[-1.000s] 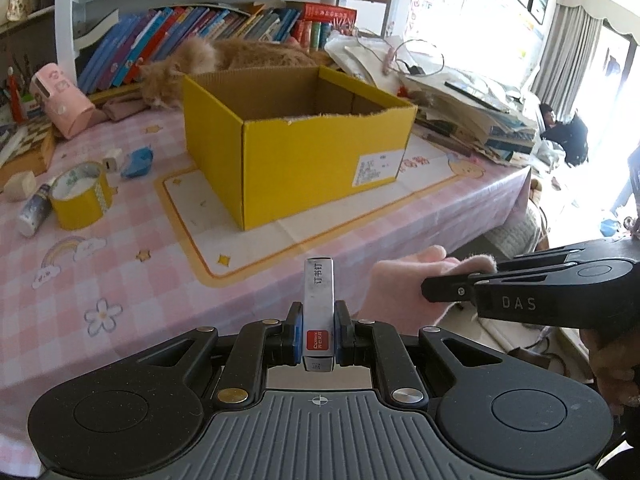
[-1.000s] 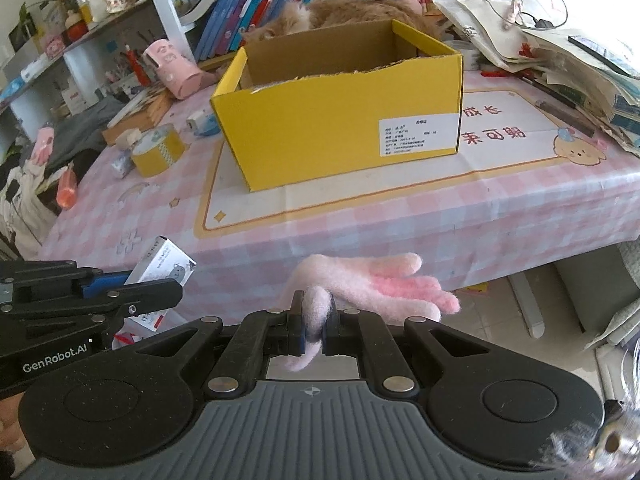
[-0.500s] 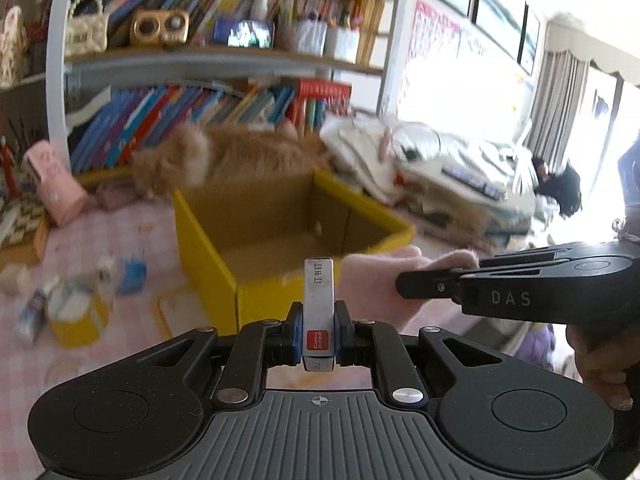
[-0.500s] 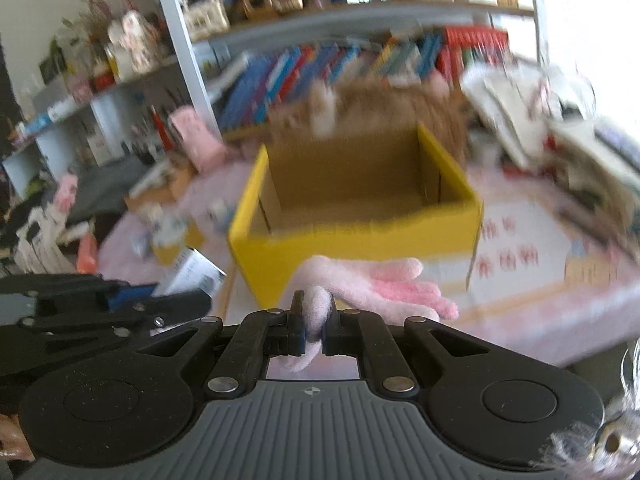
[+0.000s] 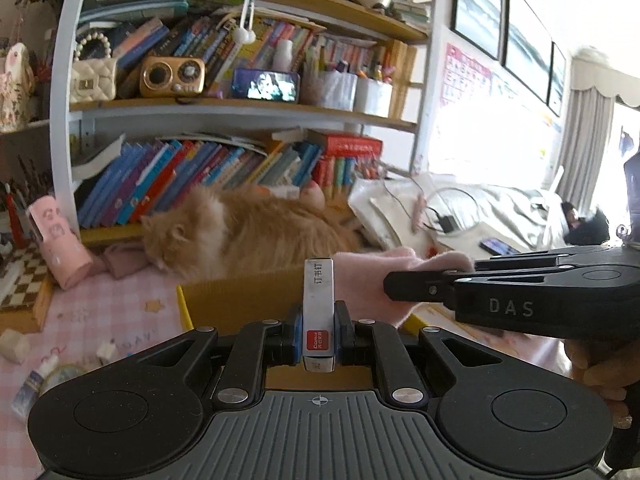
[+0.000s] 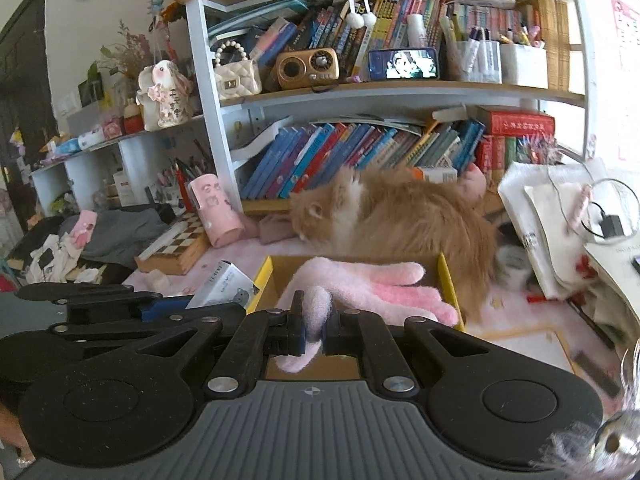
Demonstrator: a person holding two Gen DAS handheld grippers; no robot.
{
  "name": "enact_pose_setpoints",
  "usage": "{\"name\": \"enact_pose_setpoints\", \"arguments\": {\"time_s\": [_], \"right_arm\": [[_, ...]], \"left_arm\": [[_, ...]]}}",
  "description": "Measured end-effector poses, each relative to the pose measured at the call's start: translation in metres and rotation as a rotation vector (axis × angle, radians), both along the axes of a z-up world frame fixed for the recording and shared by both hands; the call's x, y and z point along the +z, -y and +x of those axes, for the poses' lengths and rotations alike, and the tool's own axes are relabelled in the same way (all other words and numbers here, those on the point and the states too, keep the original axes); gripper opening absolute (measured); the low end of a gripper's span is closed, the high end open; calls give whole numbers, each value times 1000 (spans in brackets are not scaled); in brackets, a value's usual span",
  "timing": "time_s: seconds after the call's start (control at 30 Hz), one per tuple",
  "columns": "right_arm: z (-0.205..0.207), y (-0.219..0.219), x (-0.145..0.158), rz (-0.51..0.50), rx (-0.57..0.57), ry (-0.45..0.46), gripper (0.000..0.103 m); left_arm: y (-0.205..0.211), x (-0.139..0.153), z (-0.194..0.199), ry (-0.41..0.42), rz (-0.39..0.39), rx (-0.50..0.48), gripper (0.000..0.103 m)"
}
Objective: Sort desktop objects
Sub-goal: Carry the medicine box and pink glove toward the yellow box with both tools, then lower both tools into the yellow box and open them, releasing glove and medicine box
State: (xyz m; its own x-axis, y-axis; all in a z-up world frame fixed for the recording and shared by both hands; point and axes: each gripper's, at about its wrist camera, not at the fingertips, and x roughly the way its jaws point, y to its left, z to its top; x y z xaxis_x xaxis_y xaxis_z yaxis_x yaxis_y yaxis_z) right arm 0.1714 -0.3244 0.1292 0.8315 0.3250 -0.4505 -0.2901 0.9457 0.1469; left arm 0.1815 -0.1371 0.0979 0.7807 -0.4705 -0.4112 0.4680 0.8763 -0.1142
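Cat (image 6: 400,216): lies just behind the yellow box (image 6: 446,280), against the bookshelf.
Yellow box: open-topped, on the pink table.
Right gripper (image 6: 314,326): clamped on a pink glove (image 6: 372,284), held over the box.
Left gripper (image 5: 318,334): clamped on an upright staple box (image 5: 318,304), above the box's near-left part.
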Motion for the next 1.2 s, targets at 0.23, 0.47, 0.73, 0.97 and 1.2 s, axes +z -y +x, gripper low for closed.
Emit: {"name": "enact_pose_setpoints", "arguments": {"time_s": [0.23,0.47,0.73,0.97,1.2], "right_arm": [[45,11,-12,-17,44,-16,6],[79,12,-62,-106,91,-134,6],[101,14,-93,-140,151,-241,6],[116,15,-112,-179,173,-321,6],[123,20,-119,-186,182,-356,7]], "left_arm": [[14,-12,33,-37,36,45,13],[26,-44,51,-160,97,73,13],[38,-70,66,-217,191,103,13],[45,-83,78,-257,238,101,13],[50,-91,83,-281,264,107,14]]}}
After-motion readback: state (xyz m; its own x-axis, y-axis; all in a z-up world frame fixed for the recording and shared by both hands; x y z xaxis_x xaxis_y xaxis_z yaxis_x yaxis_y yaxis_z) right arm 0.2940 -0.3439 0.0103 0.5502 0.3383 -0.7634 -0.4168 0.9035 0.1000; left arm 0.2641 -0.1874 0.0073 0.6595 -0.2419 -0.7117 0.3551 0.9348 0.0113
